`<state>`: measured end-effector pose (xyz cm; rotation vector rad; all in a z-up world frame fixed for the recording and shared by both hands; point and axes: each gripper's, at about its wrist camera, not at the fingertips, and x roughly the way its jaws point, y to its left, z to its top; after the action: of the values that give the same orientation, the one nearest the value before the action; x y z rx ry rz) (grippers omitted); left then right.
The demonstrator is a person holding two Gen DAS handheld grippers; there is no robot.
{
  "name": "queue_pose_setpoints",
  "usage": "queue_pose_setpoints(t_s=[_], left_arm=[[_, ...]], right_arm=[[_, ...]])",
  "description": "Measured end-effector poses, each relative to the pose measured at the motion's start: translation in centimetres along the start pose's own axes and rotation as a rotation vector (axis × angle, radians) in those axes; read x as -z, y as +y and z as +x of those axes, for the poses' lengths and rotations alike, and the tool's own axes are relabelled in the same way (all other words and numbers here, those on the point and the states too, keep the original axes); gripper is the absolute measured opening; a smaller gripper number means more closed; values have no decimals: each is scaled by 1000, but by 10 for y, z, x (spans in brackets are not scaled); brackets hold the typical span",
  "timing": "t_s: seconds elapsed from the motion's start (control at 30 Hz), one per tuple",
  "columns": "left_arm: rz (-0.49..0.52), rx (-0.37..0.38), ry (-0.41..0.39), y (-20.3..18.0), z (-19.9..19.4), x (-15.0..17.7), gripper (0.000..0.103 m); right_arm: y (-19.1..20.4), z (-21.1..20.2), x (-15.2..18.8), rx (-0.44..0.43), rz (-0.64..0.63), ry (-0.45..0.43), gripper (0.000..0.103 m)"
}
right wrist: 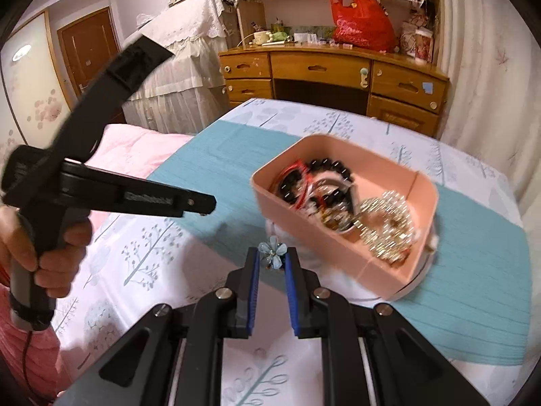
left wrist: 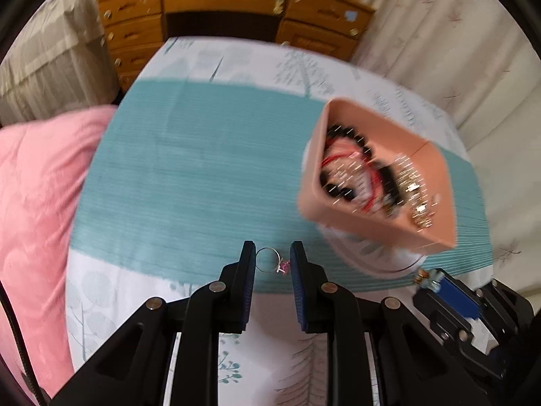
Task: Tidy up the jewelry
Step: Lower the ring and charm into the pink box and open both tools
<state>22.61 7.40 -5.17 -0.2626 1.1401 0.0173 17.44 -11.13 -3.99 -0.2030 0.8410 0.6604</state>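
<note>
While the left gripper (left wrist: 272, 258) pinches a thin ring (left wrist: 268, 260), the right gripper (right wrist: 272, 257) clamps a blue flower ornament (right wrist: 272, 252) beside the pink box (right wrist: 389, 270).

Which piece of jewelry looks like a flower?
The small blue flower piece, pinched between the right gripper fingers. The left gripper has a thin silver ring with a pink stone; the pink box holds beads and chains.

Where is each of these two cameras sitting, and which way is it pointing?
Left wrist: rides the left gripper, looking along its fingers at a ring between them; the right gripper shows at lower right.
Right wrist: rides the right gripper, holding a blue flower ornament; the person's left hand shows.
Both see the pink jewelry tray, bed and wooden desk.
</note>
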Motion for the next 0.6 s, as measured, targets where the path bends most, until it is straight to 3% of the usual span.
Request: queue_pose_setpoints(t_s=[0.23,0.6], left_arm=[[109,21,-63,-41,-16,-28,19],[247,59,-93,-105,-6,-49,19]], right_arm=[[-28,-10,-18,33,35,-49,15],[-69,-15,-25,72,99,-72,15]])
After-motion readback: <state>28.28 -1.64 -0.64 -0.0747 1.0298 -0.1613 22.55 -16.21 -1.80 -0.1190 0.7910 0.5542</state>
